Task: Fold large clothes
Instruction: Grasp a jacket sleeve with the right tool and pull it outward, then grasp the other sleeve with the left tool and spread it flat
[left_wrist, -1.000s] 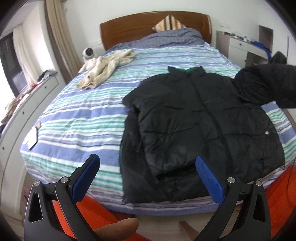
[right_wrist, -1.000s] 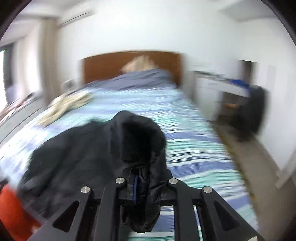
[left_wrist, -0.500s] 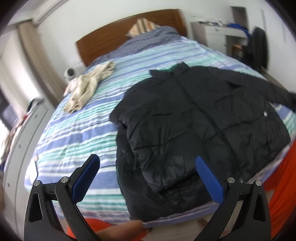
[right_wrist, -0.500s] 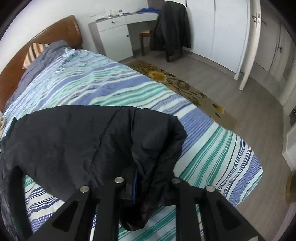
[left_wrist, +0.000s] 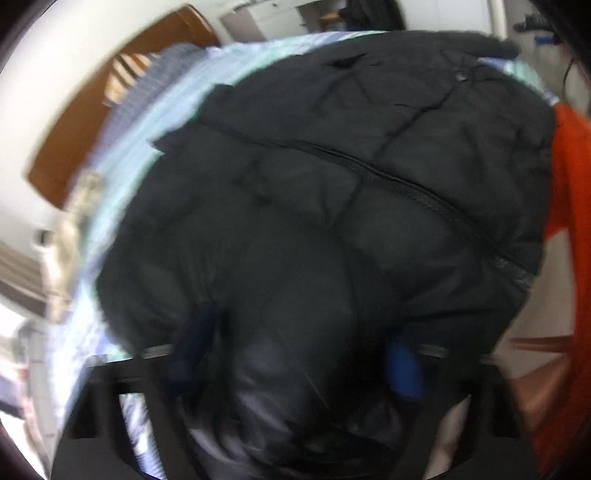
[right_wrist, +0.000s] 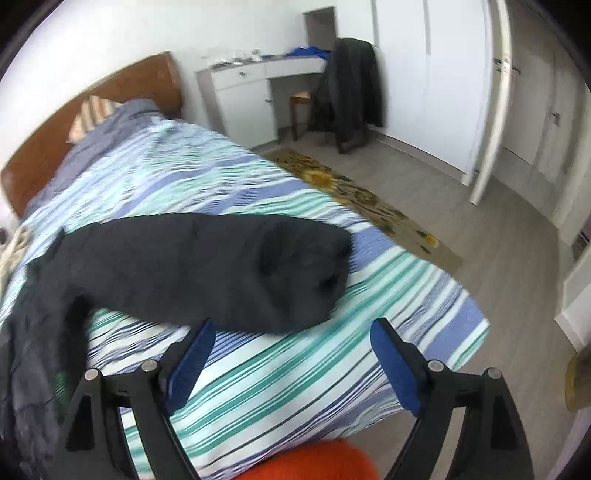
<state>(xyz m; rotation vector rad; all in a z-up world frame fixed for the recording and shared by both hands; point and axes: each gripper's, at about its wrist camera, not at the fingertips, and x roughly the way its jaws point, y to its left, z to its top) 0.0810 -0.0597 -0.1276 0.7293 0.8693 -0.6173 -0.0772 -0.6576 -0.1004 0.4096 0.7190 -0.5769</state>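
left wrist view: heavy motion blur
black quilted puffer jacket (left_wrist: 332, 192): fills most of the frame, spread on the bed with the blue, teal and white striped cover (left_wrist: 122, 147), hem end at the foot edge
left gripper (left_wrist: 295, 365): down on the jacket's near part, dark padded fabric bunched between the blue pads (left_wrist: 404, 373); jaws are closing; too blurred to tell whether the pads press yet
headboard: brown wood (left_wrist: 88, 110), top left, striped pillow (left_wrist: 123, 79) against it
cream garment (left_wrist: 74, 218): crumpled at the bed's left edge, blurred
orange fabric (left_wrist: 569, 206): along the right of the frame

right wrist view: sharper
jacket sleeve (right_wrist: 229, 269): lies flat across the cover, cuff end toward the bed's right edge, rest of the jacket runs off to the left
right gripper (right_wrist: 291, 354): jaws wide apart and opening, nothing between the pads, just short of the sleeve, over the cover near the foot edge
background: white desk (right_wrist: 255, 85), dark coat (right_wrist: 349, 92) draped on a chair, patterned rug (right_wrist: 369, 206) on grey floor
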